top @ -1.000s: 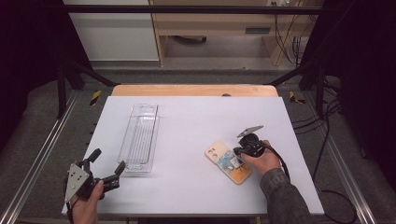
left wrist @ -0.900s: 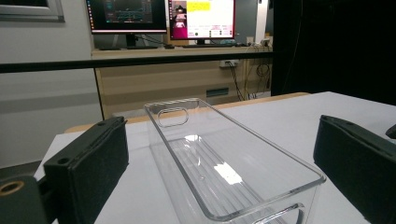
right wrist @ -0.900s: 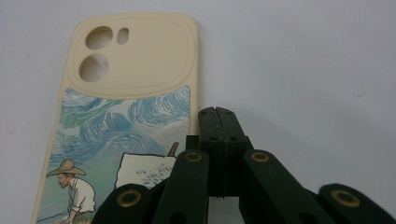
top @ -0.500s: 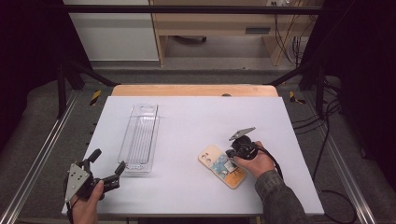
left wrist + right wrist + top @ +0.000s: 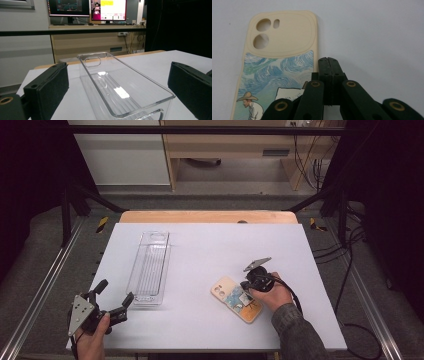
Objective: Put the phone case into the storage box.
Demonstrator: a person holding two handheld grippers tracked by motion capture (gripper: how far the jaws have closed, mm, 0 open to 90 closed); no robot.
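A cream phone case (image 5: 227,296) with a blue swirled painting on it lies flat on the white table (image 5: 210,250), right of the middle. My right gripper (image 5: 244,289) is shut, its tip low at the case's long edge. In the right gripper view the two jaws (image 5: 328,60) press together beside the case (image 5: 279,47), with nothing between them. A clear plastic tray (image 5: 150,265) lies lengthwise at centre left, with nothing in it. My left gripper (image 5: 116,292) hovers open at the near left corner and points at the tray's near end (image 5: 120,87).
A wooden board (image 5: 207,216) borders the table's far edge. Metal rails (image 5: 45,285) run along both sides and cables (image 5: 345,270) trail at the right. Beyond the table stand a desk and two monitors (image 5: 87,10).
My right hand and gripper have shifted a little to the left and nearer, and the phone case has slid with them. The left gripper and the tray have stayed put.
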